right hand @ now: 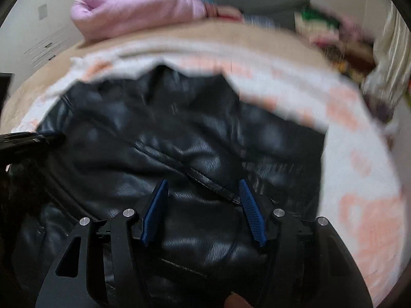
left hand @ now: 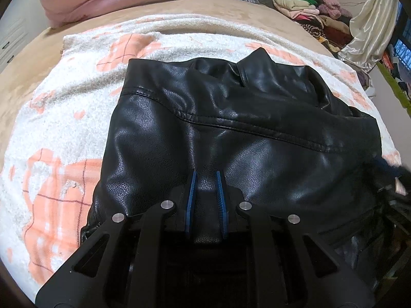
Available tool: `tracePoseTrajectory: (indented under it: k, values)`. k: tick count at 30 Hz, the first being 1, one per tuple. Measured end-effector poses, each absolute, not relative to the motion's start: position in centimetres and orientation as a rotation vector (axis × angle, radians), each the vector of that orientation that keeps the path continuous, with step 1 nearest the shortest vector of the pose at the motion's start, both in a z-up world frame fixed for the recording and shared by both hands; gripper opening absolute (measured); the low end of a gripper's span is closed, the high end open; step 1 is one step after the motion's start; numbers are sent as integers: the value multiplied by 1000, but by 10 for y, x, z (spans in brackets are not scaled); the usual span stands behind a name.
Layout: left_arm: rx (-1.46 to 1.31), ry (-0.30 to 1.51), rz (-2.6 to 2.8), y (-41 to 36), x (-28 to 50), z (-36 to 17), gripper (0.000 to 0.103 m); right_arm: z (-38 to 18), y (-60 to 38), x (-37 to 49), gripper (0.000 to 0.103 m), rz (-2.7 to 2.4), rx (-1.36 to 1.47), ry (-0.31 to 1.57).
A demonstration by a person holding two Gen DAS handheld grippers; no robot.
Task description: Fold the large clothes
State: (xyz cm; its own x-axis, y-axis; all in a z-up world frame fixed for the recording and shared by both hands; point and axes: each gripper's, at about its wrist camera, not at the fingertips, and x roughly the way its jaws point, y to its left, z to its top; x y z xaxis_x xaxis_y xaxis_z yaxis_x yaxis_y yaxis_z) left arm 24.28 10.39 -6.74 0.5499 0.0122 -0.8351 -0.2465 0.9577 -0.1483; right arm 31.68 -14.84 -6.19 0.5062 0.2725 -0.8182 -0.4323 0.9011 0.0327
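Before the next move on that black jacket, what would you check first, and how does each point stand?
1. Left tongs pinching a fold of the black leather jacket: ok.
2. Right tongs open above the jacket: ok.
3. Leather between the right pads: not ok, nothing pinched yet.
4. Jacket lies wholly on the white and orange blanket: ok.
5. Sleeves tucked in: cannot tell.

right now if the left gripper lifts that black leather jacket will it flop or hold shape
The black leather jacket probably drapes heavily: it lies in thick, soft creases. Its glossy surface looks slippery, so the fold pinched in the left gripper may slide out.
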Motion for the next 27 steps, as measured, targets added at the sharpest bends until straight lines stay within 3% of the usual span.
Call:
tracePoseTrajectory:
  k: [8,15,17,21,23,27]
  values:
    - [-262,963,158,104,238,-68,9,-72,-145,316,56,425,-205,940]
    - [-231,948,190,94,234,-51,10,-34,-158,307,62,500,-69,899]
    - [-239,930,174,90,230,-45,21,-26,-162,303,62,507,-51,882]
    - [-243,904,143,79,222,-33,27,-15,-167,296,63,514,-43,852]
    - [-241,892,127,75,219,-27,38,-12,-169,293,64,518,-34,850]
    - [-257,884,99,68,217,-21,50,-9,-170,288,64,515,-27,854]
